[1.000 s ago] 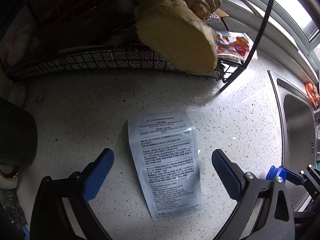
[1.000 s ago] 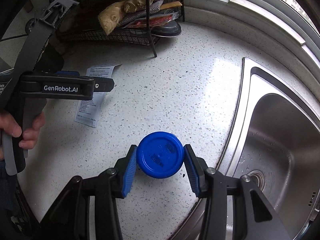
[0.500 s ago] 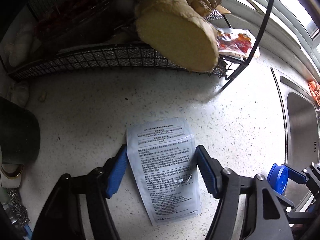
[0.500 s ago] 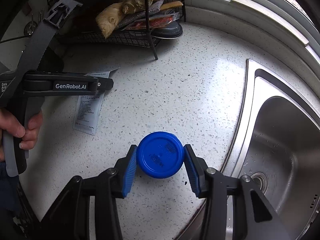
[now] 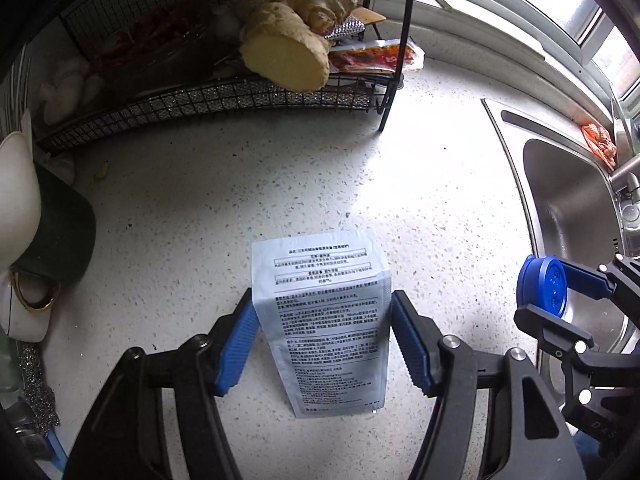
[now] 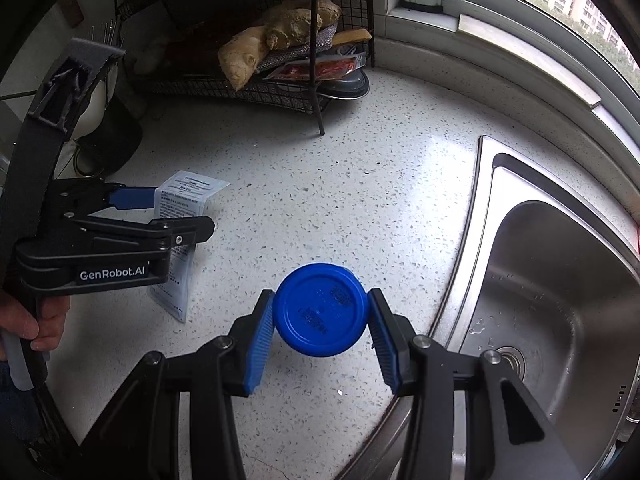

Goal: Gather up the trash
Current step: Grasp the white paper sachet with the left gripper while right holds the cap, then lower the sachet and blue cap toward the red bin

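A flat pale blue sachet [image 5: 328,320] with black print is held between the pads of my left gripper [image 5: 322,330], its upper end lifted off the speckled white counter [image 5: 224,208]. It also shows in the right wrist view [image 6: 180,224], gripped by my left gripper [image 6: 160,210]. My right gripper [image 6: 320,326] is shut on a round blue cap [image 6: 320,308] above the counter beside the sink. The cap also shows in the left wrist view [image 5: 544,286].
A black wire rack [image 5: 224,96] with ginger [image 5: 288,52] and a red packet [image 5: 372,54] stands at the back. A steel sink [image 6: 560,300] is at right. A dark green cup [image 5: 60,232] and white dishes [image 5: 16,196] sit at left.
My left gripper closed from wide open onto the sachet and raised its upper end off the counter. The right gripper kept holding the blue cap, nearly still.
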The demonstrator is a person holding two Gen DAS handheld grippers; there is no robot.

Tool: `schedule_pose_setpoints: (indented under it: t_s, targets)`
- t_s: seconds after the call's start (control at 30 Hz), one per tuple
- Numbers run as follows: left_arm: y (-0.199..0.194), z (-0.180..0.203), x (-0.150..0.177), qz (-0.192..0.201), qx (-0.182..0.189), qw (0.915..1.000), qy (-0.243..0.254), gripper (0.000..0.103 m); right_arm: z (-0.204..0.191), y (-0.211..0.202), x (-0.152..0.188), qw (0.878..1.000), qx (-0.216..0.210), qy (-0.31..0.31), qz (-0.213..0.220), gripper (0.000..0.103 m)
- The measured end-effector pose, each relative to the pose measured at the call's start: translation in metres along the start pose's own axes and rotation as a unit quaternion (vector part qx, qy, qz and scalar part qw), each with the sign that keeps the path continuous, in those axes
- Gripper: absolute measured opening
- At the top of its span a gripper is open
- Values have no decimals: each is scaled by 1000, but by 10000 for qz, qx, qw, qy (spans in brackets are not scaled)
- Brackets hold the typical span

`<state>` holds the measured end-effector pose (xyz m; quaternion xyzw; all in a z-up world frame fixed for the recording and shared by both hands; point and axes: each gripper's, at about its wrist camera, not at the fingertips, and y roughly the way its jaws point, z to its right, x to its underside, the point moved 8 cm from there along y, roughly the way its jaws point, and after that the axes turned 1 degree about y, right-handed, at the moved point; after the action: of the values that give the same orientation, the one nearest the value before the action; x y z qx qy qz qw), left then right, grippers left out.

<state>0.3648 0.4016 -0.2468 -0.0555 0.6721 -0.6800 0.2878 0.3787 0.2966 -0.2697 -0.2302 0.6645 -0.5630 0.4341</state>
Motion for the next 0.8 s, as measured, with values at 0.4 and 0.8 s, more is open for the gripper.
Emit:
schedule_pose_setpoints:
  t_s: [0.4,0.8]
  targets:
    - [-73,29,65,395,103,9987,311,63,-20,-54,34,9983,5,-410,417,43]
    - [-125,68,138,497,123,9961,712,63,-39,-92,102,9944,-118,-913,517,43]
